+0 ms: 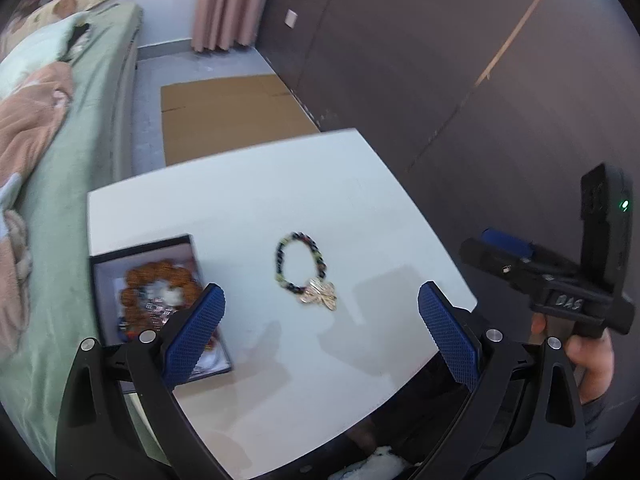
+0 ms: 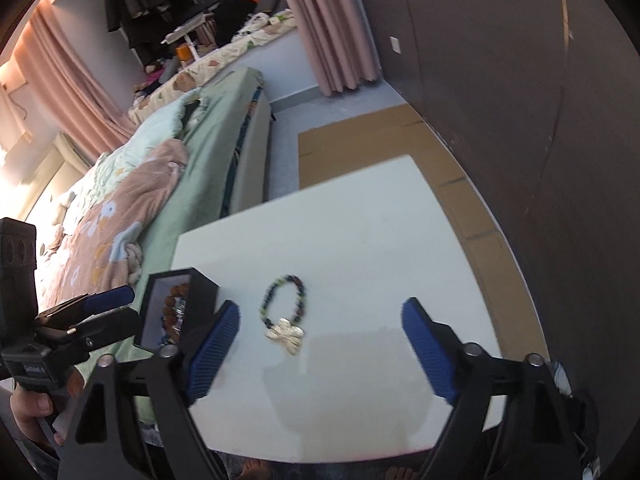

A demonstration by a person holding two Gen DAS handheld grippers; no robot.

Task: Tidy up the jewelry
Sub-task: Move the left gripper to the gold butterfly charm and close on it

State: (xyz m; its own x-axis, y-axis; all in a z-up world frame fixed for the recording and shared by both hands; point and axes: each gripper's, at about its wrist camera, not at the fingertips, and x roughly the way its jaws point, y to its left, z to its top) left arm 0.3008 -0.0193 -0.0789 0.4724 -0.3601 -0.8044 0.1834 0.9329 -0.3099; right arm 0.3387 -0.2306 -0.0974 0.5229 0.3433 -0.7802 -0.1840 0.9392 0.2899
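A green-sheeted bed (image 2: pixel 208 152) with a rumpled peach floral blanket (image 2: pixel 120 216) runs along the left side of the room, and a flat sheet of brown cardboard (image 1: pixel 228 116) lies on the floor past the far edge of the counter. The square white counter (image 1: pixel 248 200) stands just beside the bed.

An open black rectangular jewelry box (image 1: pixel 102 280) sits at the counter's left edge; inside it lie a ring of chunky reddish-brown beads (image 1: pixel 160 280) and other pieces too blurred to make out.

The left gripper (image 1: pixel 320 328), black-framed with blue textured pads, hovers above the near part of the counter with its jaws released and spread wide, holding nothing. The right gripper (image 2: pixel 320 344) hovers likewise, jaws spread wide and empty; in the left wrist view it shows at the right edge, gripped by a hand (image 1: pixel 592 364).

A bracelet of dark and pale-green beads with a gold leaf-shaped charm (image 1: pixel 302 272) lies flat near the counter's middle, right of the box and apart from it, untouched by either gripper.
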